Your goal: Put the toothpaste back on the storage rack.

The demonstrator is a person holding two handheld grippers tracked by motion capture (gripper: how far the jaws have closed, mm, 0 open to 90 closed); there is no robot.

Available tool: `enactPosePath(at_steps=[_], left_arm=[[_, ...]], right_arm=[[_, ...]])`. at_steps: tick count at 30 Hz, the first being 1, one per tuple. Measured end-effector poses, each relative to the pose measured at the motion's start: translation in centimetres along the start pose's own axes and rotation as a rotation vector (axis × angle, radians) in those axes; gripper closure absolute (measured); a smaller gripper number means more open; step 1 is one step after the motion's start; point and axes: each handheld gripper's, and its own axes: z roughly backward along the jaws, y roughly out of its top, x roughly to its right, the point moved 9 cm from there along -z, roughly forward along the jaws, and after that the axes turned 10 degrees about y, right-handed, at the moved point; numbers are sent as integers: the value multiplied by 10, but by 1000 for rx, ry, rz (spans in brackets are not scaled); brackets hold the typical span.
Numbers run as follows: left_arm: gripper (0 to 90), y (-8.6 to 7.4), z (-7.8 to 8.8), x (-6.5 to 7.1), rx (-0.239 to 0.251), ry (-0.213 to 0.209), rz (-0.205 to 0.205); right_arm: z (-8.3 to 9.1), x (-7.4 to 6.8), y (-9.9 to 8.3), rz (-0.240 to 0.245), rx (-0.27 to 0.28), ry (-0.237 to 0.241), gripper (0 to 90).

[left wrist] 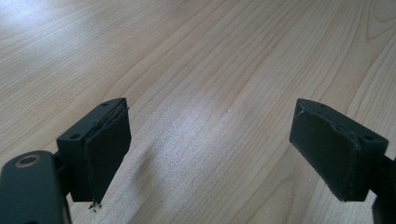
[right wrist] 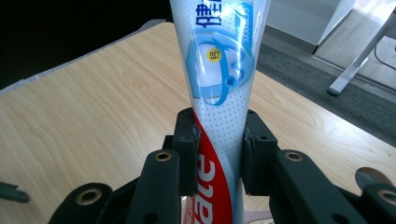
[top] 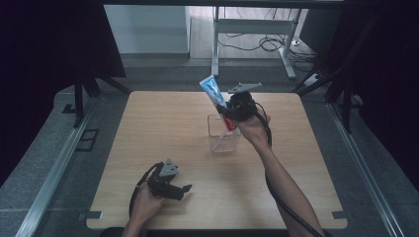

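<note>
The right gripper (top: 228, 109), jaws clamped on a toothpaste tube (top: 213, 92) held tilted above the clear container (top: 223, 134) mid-table, seems about to lower it in, needing alignment, while the left gripper (top: 184, 189) rests released near-left

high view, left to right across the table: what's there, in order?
left gripper, open and low over the wooden table → clear container → right gripper, shut on a toothpaste tube above the container.
</note>
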Motion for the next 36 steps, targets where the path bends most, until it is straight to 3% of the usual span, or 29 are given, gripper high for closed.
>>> enactPosePath(at_steps=[16, 36], left_arm=[[129, -1, -1, 1, -5, -4, 0], [128, 0, -1, 1, -4, -10, 3]], right_arm=[[-22, 12, -16, 10, -19, -25, 717], [-42, 16, -41, 23, -63, -10, 713]])
